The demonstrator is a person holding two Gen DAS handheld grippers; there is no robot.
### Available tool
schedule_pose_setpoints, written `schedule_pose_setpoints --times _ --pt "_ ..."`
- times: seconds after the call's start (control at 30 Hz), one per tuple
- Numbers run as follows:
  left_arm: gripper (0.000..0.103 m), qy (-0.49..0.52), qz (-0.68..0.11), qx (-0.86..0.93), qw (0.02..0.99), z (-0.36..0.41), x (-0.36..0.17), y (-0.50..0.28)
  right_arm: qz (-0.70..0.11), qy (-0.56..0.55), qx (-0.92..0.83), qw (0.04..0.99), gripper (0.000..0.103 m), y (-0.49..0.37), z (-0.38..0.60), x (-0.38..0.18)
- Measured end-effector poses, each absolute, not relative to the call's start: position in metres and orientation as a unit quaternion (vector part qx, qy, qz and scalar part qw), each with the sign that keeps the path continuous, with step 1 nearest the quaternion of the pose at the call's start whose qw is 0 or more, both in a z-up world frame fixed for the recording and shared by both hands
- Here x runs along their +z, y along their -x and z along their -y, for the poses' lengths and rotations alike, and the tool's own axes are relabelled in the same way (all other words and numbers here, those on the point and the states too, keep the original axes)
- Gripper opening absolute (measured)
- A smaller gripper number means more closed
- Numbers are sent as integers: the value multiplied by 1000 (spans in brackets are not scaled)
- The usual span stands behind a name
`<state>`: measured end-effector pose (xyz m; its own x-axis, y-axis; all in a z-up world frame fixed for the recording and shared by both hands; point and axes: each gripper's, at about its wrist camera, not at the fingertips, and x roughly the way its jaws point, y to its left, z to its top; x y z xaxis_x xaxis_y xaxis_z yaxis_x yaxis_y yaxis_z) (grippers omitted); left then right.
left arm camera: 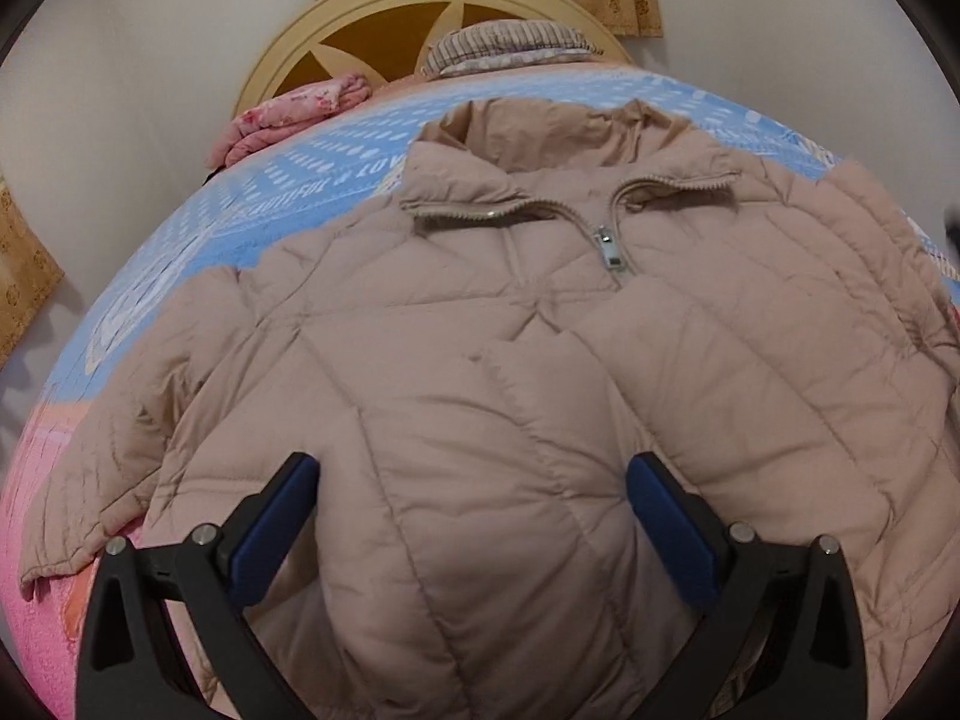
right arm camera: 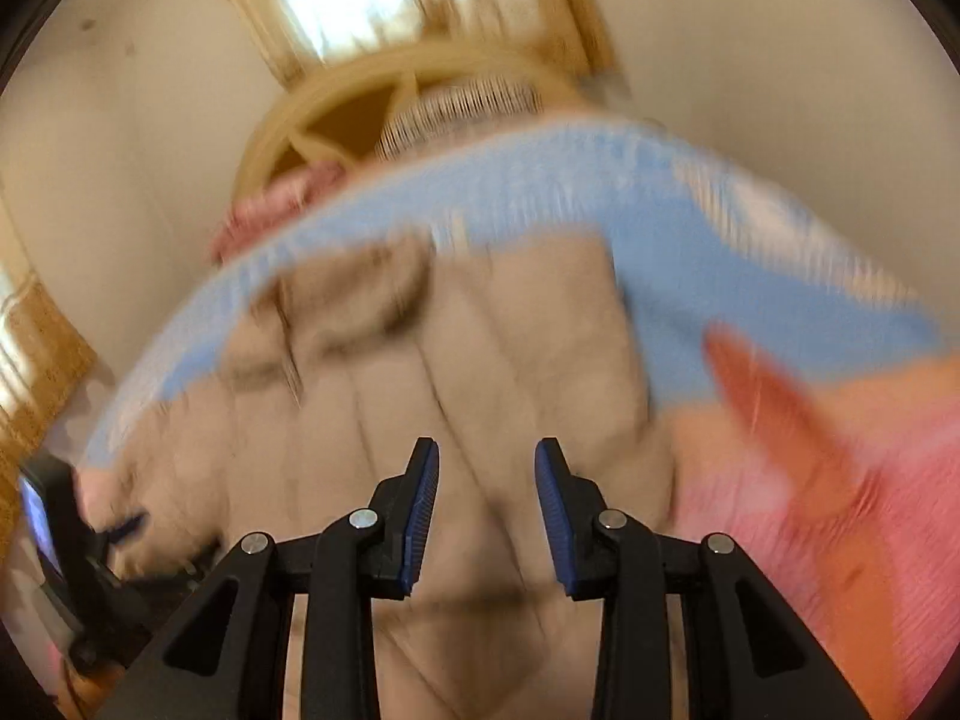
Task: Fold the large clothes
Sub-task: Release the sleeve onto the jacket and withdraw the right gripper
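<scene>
One beige quilted puffer jacket (left arm camera: 480, 330) lies face up, spread flat across a bed, its collar toward the headboard end and its hem toward the foot. Its front zipper (left arm camera: 612, 252) is closed up to the chest, with the collar flaps open above. One sleeve reaches toward the bed's left edge. Under it lies a blue patterned blanket (left arm camera: 288, 192), which turns pink (left arm camera: 42, 630) toward the near edge.

Above the jacket's lower front, the left gripper (left arm camera: 474, 480) has its jaws spread wide, holding nothing. In the blurred right wrist view, the right gripper (right arm camera: 486, 462) has its jaws partly apart over the jacket (right arm camera: 480, 348), gripping nothing.

At the far end stand a curved wooden headboard (left arm camera: 384, 6), a striped pillow (left arm camera: 504, 42) and folded pink floral bedding (left arm camera: 288, 114) near the far left corner.
</scene>
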<state>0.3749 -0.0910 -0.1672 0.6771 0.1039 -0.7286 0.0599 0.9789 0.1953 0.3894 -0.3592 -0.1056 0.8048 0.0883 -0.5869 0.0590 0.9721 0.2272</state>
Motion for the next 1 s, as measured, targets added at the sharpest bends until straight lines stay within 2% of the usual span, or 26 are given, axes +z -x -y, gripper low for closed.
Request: schedule_pose_setpoints --times 0.1,0.2,0.3,0.53,0.7,0.83,0.9,1.0 --pt "103 -107 -389 2 915 94 -166 -371 -331 -101 28 938 35 -426 354 -100" --pt "103 -93 -389 -8 916 90 -167 -371 -365 -82 11 927 35 -462 360 -124" --pt "103 -82 -391 -10 917 84 -168 -374 -412 -127 8 903 34 -481 383 -161" --pt "103 -80 -398 -9 914 86 -172 -376 -403 -195 28 894 30 -479 407 -189" --pt "103 -75 -401 -9 913 84 -173 -376 -409 -168 14 897 28 -481 399 -178" --pt "103 -76 -400 -8 913 84 -173 -375 -310 -130 33 941 29 -466 386 -129" --pt "103 -77 -400 -7 913 83 -173 -375 -327 -109 7 939 30 -481 386 -129" --pt "103 -73 -401 -9 913 83 -173 -375 -394 -108 -24 913 30 -510 398 -160"
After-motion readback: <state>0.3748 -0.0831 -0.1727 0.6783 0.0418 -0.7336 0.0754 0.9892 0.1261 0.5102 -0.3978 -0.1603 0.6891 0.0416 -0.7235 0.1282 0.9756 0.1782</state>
